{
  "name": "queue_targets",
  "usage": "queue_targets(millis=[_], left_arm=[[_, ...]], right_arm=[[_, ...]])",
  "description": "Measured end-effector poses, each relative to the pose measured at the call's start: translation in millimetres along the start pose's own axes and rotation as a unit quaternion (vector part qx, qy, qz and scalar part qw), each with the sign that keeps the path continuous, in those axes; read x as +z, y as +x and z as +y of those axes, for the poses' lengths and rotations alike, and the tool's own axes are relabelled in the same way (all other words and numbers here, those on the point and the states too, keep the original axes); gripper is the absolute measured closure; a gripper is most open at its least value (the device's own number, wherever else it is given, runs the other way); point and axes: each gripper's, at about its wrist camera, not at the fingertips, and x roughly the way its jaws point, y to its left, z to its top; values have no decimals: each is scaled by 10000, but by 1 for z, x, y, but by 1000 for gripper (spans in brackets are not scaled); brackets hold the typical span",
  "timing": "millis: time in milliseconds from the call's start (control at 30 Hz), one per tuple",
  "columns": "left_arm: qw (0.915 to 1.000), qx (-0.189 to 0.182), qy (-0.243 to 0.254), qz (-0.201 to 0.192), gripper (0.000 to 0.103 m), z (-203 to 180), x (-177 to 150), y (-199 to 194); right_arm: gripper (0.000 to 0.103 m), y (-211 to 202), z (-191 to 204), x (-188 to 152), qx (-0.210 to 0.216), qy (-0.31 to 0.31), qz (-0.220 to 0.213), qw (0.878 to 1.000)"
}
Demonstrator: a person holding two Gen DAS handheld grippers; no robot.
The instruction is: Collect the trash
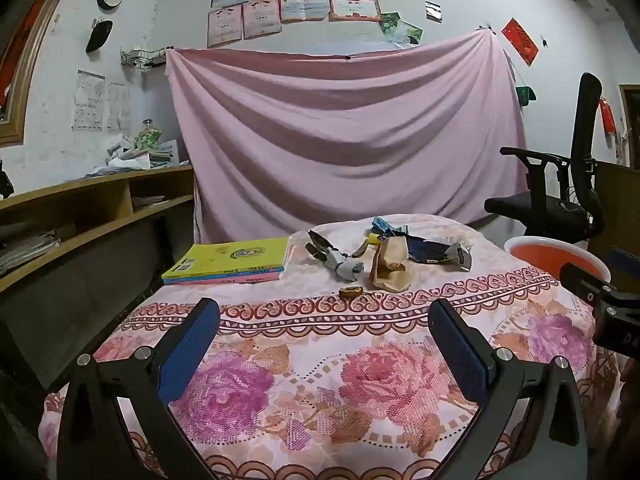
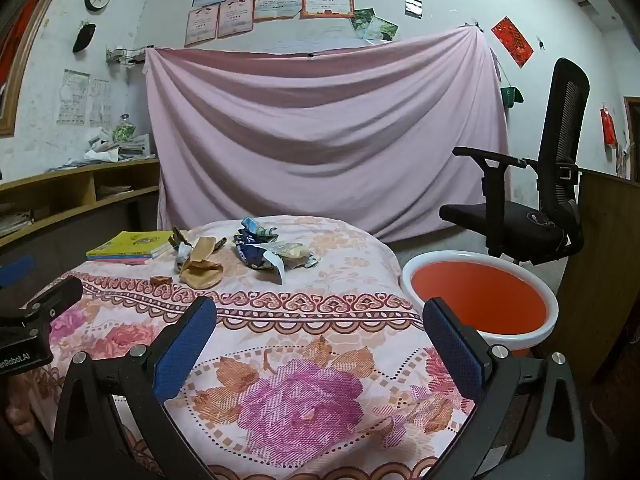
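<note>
Nearest: both tongs hang over the near edge of the flowered tabletop (image 2: pixel 320 344), neither holding anything. Left tongs (image 1: pixel 326 320) stand with jaws spread wide, only cloth between the blue pads. Right tongs (image 2: pixel 320 318) the same — wide apart, empty.

Landmark: the orange bin (image 2: pixel 478 300), white-rimmed, just off the tabletop's right side and lower than it. What shows of its inside is bare orange — no trash in it as far as the right wrist view reaches. Judgement: collection not yet begun.

Left of the bin and further back, all trash lies on the cloth. Closest to the tongs, a small brown scrap (image 1: pixel 351 292). Just behind it a crumpled tan paper wrapper (image 1: pixel 390 266), with a grey twisted wrapper (image 1: pixel 340 262) touching or nearly touching its far-from-bin side. On the bin side of the tan paper, a dark blue foil packet (image 2: pixel 256 254) with a pale wrapper (image 2: pixel 294 258) against it. Behind those, a small blue-green crumple (image 2: pixel 256 227). Furthest from the bin, a stack of books (image 1: pixel 230 262) — yellow cover on top, likely not trash.

Hard to tell: how many separate pieces the overlapping heap holds; the bin's bottom, hidden by its near wall and the right tongs' finger; in the left wrist view the bin is cut off by the other tongs' body.
</note>
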Motion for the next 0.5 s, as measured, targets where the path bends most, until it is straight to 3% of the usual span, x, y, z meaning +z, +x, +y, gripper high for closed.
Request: queue_targets(millis=[500], left_arm=[[10000,-8,18,-19,1,-4,0,-2]], right_arm=[[0,0,0,0,-5,-23,8,10000]])
